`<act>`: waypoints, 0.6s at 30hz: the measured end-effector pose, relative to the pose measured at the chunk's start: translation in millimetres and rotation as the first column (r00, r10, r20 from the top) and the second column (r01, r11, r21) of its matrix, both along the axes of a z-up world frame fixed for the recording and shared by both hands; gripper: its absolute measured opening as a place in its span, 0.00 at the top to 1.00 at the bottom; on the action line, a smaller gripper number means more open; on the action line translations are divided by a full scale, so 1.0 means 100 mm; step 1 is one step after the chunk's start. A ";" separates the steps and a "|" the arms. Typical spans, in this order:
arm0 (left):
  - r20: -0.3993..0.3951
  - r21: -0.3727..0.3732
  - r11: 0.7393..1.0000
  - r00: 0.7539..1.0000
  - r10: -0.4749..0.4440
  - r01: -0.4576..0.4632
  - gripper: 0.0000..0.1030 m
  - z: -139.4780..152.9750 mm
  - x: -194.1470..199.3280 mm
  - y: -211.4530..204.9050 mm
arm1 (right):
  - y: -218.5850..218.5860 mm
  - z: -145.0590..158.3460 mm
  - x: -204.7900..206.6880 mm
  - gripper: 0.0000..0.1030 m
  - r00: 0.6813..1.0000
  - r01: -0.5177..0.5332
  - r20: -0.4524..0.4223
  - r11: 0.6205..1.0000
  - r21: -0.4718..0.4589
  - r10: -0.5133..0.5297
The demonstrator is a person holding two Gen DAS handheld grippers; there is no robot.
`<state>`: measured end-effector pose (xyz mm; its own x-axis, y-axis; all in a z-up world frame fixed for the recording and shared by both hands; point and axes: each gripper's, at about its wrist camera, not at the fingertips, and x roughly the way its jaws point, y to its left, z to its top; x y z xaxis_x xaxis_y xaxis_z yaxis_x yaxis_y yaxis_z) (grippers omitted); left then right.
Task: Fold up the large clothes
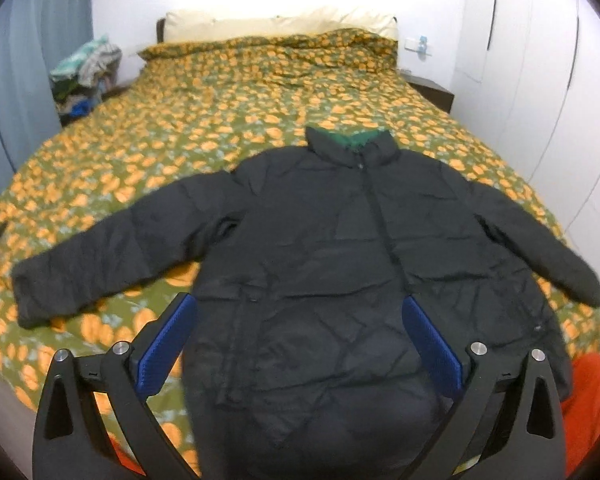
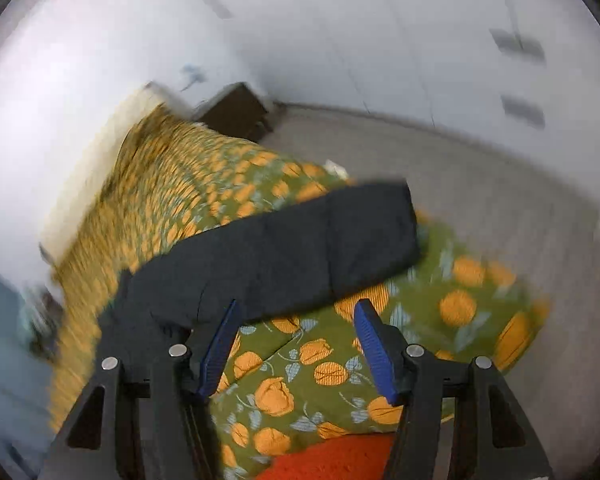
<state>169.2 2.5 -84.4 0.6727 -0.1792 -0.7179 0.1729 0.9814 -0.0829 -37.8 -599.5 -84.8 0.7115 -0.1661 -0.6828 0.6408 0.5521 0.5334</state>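
My left camera looks down over the jacket (image 1: 340, 260) toward the headboard; my right, nearer, tilts across its sleeve (image 2: 300, 248); both share the bedspread (image 1: 180, 140).

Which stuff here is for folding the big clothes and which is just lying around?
For the job:
black jacket, spread flat
floral bedspread under it
left tool, open
right tool, open

Lying about:
clothes pile beside the bed
pillows
nightstand

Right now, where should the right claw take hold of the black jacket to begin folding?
At the cuff end of the sleeve, coming from the bed's outer edge. The black jacket lies flat, sleeves spread, and that cuff is free near the right claw.
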 end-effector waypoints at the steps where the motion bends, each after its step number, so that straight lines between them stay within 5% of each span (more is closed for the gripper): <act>1: -0.011 -0.009 1.000 1.000 -0.002 0.002 0.01 -0.01 0.03 -0.02 | -0.10 -0.17 0.00 0.41 0.999 0.034 0.019 0.997 0.065 -0.036; 9: -0.034 0.048 0.999 0.999 0.003 -0.002 0.01 -0.06 0.15 -0.18 | -0.43 -0.95 0.30 0.40 0.978 0.183 0.045 0.941 0.283 -0.204; 14: -0.057 0.077 0.997 0.998 0.008 -0.004 0.01 -0.15 0.15 -0.21 | -0.63 -1.21 0.40 0.44 0.950 0.273 0.067 0.916 0.296 -0.305; 16: -0.075 0.080 0.997 0.997 0.015 -0.009 0.01 -0.21 0.15 -0.19 | -0.66 -1.17 0.49 0.70 0.949 0.296 0.041 0.927 0.229 -0.313; 18: -0.087 0.081 0.997 0.996 0.022 -0.015 0.01 -0.25 0.14 -0.16 | -0.61 -0.99 0.60 0.81 0.956 0.287 0.024 0.948 0.133 -0.293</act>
<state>183.4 -13.8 -108.9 0.6093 -0.1068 -0.7857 0.1500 0.9885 -0.0181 22.7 -660.6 -184.2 0.6744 -0.2835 -0.6818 0.7383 0.2716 0.6174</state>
